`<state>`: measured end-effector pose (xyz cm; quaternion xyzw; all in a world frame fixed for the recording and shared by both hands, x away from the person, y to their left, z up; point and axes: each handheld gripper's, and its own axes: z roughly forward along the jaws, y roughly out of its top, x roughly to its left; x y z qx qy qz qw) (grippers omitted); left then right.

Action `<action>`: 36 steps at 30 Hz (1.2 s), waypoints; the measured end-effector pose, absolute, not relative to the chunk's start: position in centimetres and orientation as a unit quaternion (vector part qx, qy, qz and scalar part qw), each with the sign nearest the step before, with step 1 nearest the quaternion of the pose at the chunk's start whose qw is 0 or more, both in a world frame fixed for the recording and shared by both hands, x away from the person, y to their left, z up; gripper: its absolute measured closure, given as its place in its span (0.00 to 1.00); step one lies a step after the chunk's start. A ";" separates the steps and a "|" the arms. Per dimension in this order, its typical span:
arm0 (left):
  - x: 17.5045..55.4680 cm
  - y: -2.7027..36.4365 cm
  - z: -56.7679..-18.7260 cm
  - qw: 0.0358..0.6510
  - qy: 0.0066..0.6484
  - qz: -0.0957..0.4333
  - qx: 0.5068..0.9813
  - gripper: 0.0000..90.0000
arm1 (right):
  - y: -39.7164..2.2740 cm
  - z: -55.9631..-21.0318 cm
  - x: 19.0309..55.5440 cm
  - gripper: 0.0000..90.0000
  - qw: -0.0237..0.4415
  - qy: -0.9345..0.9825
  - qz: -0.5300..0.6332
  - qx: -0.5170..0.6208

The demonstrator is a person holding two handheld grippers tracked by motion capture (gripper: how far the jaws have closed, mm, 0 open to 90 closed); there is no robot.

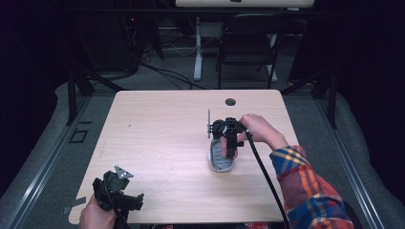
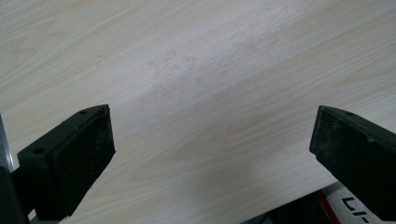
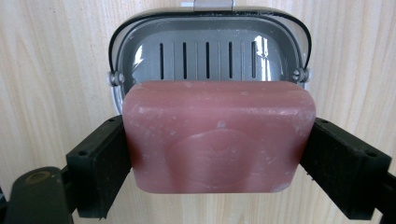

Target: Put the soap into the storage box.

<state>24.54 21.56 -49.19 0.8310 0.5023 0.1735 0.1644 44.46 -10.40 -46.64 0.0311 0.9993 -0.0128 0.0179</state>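
Note:
A dusky-pink bar of soap point(image 3: 218, 137) is clamped between the two black pads of my right gripper point(image 3: 217, 154), which is shut on it. Right behind the bar lies a grey soap dish point(image 3: 208, 58) with a slotted floor and a clear rim. In the high view the right gripper point(image 1: 230, 145) points down over that dish point(image 1: 220, 162) on the right half of the table, and the bar is hidden by the gripper. My left gripper point(image 1: 125, 193) rests at the table's near left corner. Its jaws point(image 2: 205, 158) stand wide open over bare wood.
The light wooden table point(image 1: 157, 138) has a round cable hole point(image 1: 230, 101) near its far edge. A black folding chair point(image 1: 248, 43) and a white desk leg point(image 1: 197, 47) stand on the floor beyond. A black cable point(image 1: 262, 171) trails from the right gripper toward the sleeve.

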 end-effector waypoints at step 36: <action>24.6 21.5 -49.2 0.161 0.500 0.171 0.833 0.00 | -7.9 -50.2 45.3 0.14 0.021 0.998 -0.052 0.014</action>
